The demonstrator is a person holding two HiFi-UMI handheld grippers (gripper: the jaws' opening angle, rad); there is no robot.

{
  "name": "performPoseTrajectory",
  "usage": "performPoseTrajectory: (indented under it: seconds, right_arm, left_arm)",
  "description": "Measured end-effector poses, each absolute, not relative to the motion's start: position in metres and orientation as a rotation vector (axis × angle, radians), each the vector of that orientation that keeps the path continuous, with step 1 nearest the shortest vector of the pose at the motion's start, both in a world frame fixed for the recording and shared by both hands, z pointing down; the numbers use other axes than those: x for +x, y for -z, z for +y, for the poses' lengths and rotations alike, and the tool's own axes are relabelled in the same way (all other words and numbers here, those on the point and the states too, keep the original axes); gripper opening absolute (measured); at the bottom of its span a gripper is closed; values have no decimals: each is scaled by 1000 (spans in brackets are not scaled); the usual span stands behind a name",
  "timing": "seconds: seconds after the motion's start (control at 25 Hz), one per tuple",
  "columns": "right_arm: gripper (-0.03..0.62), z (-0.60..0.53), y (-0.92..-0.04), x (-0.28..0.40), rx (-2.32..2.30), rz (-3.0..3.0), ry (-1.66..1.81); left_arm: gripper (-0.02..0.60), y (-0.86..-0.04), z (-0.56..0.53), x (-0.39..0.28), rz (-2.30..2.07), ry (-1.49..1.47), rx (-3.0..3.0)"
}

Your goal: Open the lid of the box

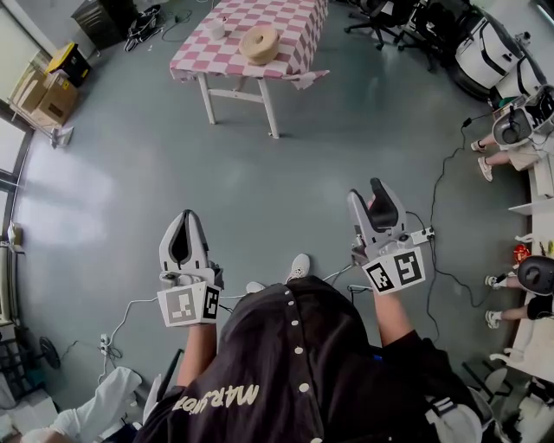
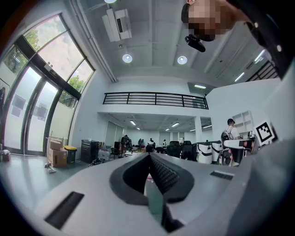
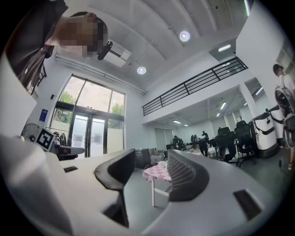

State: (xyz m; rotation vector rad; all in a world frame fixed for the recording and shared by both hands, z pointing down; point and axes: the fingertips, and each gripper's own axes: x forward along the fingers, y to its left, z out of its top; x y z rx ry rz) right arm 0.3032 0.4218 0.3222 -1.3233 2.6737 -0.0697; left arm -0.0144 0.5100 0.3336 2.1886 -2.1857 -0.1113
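We stand well back from the checked table. The round tan box sits on it, near a white cup. Our left gripper is closed on nothing. Our right gripper has its jaws apart, with nothing between them.

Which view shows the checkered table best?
Head view: the checkered table shows nearly whole from above, round tan object on it. Right gripper view catches only a distant corner; left gripper view, almost nothing.

red-and-white checked table: far end cut off at frame's top edge
round tan box: upper centre, lid seam too small to tell
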Motion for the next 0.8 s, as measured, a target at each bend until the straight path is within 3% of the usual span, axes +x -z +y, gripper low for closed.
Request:
performPoseTrajectory:
  seconds: [0.2,0.8]
  right_arm:
    - [261,421,-325,302,-1313,2703,58]
    - [380,410,-332,308,-1218,2750,14]
  left_arm:
    - [11,-335,510,-13,-2195,105,2184]
    - [11,-339,495,9,-2200,74,2173]
